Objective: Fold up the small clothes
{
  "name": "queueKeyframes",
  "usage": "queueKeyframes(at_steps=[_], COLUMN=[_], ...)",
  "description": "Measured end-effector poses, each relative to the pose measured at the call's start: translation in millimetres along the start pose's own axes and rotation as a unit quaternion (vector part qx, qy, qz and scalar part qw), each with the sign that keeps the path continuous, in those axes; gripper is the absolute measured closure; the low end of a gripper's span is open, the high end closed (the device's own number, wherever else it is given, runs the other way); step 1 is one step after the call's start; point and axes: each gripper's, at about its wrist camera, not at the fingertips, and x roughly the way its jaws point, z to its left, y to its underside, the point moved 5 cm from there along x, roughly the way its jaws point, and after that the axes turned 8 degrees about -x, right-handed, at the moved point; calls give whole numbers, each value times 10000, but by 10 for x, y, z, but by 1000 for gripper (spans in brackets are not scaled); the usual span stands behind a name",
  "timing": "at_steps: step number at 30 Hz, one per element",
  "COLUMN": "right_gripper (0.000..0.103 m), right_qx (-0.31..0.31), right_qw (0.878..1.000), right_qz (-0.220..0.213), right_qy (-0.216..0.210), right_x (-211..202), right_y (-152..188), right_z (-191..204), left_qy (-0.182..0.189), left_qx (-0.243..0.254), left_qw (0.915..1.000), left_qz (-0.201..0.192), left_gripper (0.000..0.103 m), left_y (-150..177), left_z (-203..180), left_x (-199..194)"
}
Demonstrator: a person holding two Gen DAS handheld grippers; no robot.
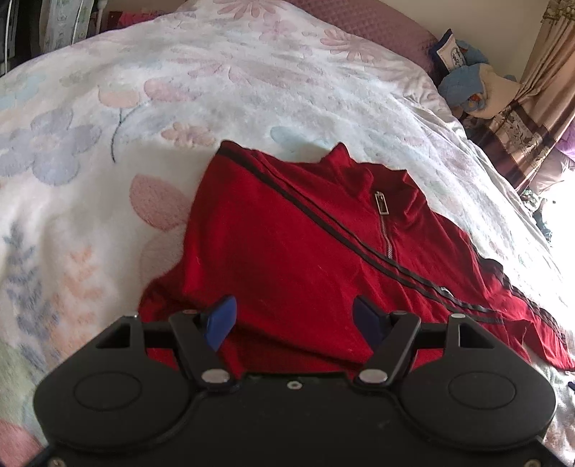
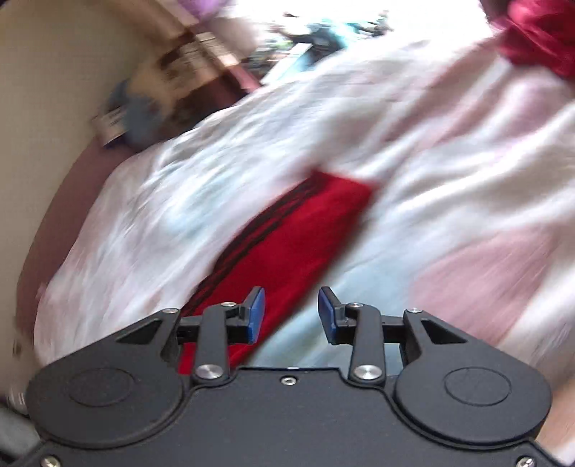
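1. My left hand-held gripper [image 1: 294,319] hangs spread over the near hem of the red zip jacket [image 1: 287,251], pinching nothing. The jacket lies on the floral bedspread [image 1: 143,118], centre to lower right of the left wrist frame, with one sleeve already laid slantwise across the chest.
2. My right hand-held gripper [image 2: 291,314] is parted a little, with nothing between its blue pads [image 2: 256,316]. Red striped cloth [image 2: 287,233] lies just ahead of it, mid-frame.
3. To do this fold well, I judge I should take the outstretched sleeve [image 1: 521,316] by its cuff, lay it flat over the chest, keep the black stripes [image 1: 323,219] straight and clear the zip pull [image 1: 381,203] so it makes no lump.
4. Only the left wrist view shows the collar and zip sharply. Only the right wrist view, heavily blurred, shows another dark red bundle [image 2: 539,32] at upper right; what it is I cannot tell.
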Motion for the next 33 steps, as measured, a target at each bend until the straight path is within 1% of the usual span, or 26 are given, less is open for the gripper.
queueKeyframes(at_steps=[2,5,9,12,13,14,15,16,17,19,21,23,25,26,27,29,30,31,32,33], right_gripper=[69,69,68,69,72,87,97,99,99,99,99,99,99,99,99,99,99,99,97,96], right_qx=[534,1146,1291,1337,1300,1231,1083,927,788,415,-52,-498,-920,-1103,-1323,-1676,-1848,-1941,-2029,-2079], right_qw=[9985,9929,9911,9904,9908,9918,9935,9951,9962,9975,9968,9925,9818,9740,9624,9384,9218,9091,8942,8820], right_qz=[-80,-149,-189,-289,-326,-322,-333,-344,-375,-571,-732,-784,-769,-732,-648,-452,-281,-122,123,368], right_qy=[2,-270,-257,-207,-208,-148,-82,-35,20,-13,-316,-801,-1471,-1838,-2282,-2988,-3395,-3684,-3989,-4213], right_x=[102,273,469,607,605,681,682,652,623,501,341,181,-2,-104,-220,-413,-520,-587,-648,-672], right_y=[-95,-137,-186,-208,-254,-284,-310,-340,-372,-446,-499,-495,-399,-309,-165,170,414,624,898,1121], right_z=[-277,-445,-466,-408,-443,-393,-368,-347,-310,-114,223,687,1273,1581,1953,2546,2877,3102,3354,3528], left_qy=[-24,-95,-336,-342,-345,-349,-349,-329,-308,-272,-237,-175,-145,-135,-121,-96,-87,-84,-90,-105], left_qx=[5,101,150,75,84,117,150,186,210,250,248,192,139,113,93,50,17,-12,-50,-73], left_qw=[10000,9999,9993,9994,9993,9993,9992,9993,9993,9993,9994,9996,9997,9997,9997,9996,9995,9995,9995,9995], left_qz=[27,38,30,75,85,89,87,76,53,-10,-53,-81,-132,-160,-187,-256,-294,-312,-313,-305], left_gripper=[30,30,30,30,30,30,30,30,30,30,30,30,30,30,30,30,30,30,30,30], left_y=[23,36,30,44,54,64,73,77,78,70,52,27,6,-2,-9,-22,-29,-32,-35,-32], left_z=[-26,-54,-5,31,32,30,22,17,14,8,11,32,56,72,86,127,156,184,222,246], left_x=[8,43,94,105,106,105,98,85,69,31,-6,-49,-99,-129,-157,-234,-273,-298,-327,-342])
